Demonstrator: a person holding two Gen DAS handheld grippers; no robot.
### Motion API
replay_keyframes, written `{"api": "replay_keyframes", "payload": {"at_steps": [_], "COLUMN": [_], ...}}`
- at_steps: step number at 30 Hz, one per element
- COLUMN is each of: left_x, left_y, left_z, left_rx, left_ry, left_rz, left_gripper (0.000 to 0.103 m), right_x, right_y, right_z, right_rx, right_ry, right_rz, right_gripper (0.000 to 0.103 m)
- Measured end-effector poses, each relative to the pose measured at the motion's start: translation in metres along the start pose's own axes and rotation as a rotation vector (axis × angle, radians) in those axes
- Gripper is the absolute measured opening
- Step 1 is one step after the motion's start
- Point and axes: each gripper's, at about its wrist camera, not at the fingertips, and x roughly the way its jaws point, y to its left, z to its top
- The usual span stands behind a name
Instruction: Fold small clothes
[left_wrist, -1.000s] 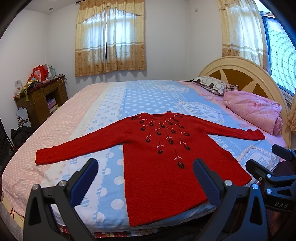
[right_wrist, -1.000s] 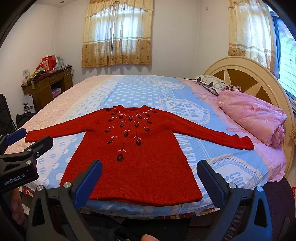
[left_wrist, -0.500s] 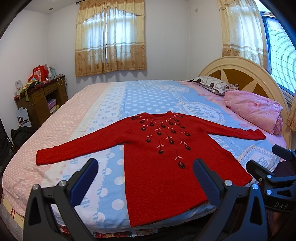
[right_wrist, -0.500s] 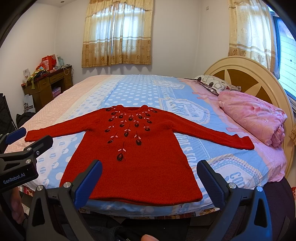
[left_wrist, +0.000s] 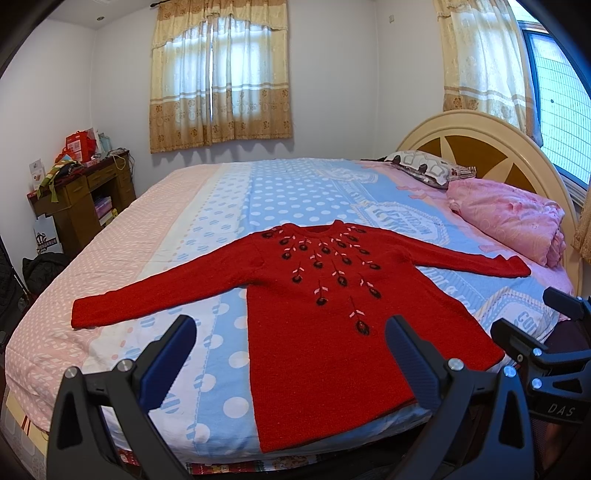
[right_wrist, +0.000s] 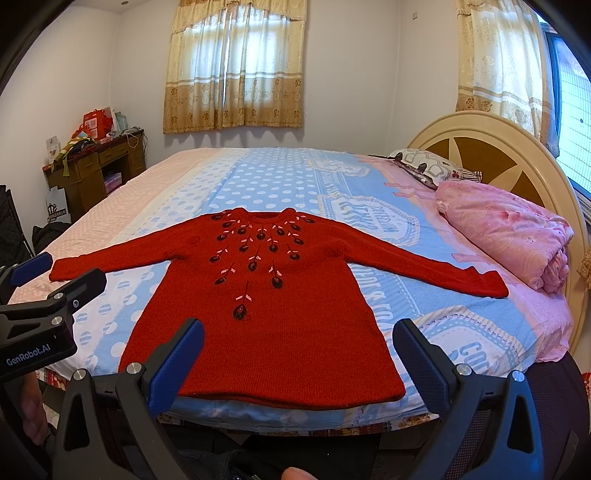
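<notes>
A red knitted sweater (left_wrist: 325, 321) with dark flower embroidery lies flat, face up, on the bed, both sleeves spread out; it also shows in the right wrist view (right_wrist: 273, 317). Its hem lies near the bed's front edge. My left gripper (left_wrist: 288, 354) is open and empty, held in front of the hem, above the bed's edge. My right gripper (right_wrist: 295, 358) is open and empty, also in front of the hem. Each gripper shows at the edge of the other's view: the right one (left_wrist: 539, 332) and the left one (right_wrist: 48, 273).
The bed (left_wrist: 207, 206) has a blue and pink dotted sheet. A folded pink quilt (left_wrist: 509, 218) and a patterned pillow (left_wrist: 428, 166) lie by the cream headboard (left_wrist: 476, 136) on the right. A cluttered wooden desk (left_wrist: 81, 195) stands at the left wall.
</notes>
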Motion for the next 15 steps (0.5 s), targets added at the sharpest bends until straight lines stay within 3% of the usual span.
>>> {"api": "replay_keyframes", "payload": {"at_steps": [15], "left_x": [0.019], "left_y": [0.008], "left_z": [-0.004], "left_rx": [0.026], "left_ry": [-0.001], "left_rz": [0.022], "left_gripper": [0.103], "right_x": [0.016], "right_y": [-0.008], "right_z": [-0.007], "right_rx": [0.010], "right_ry": [0.018], "right_rz": [-0.009], "right_gripper": [0.102]}}
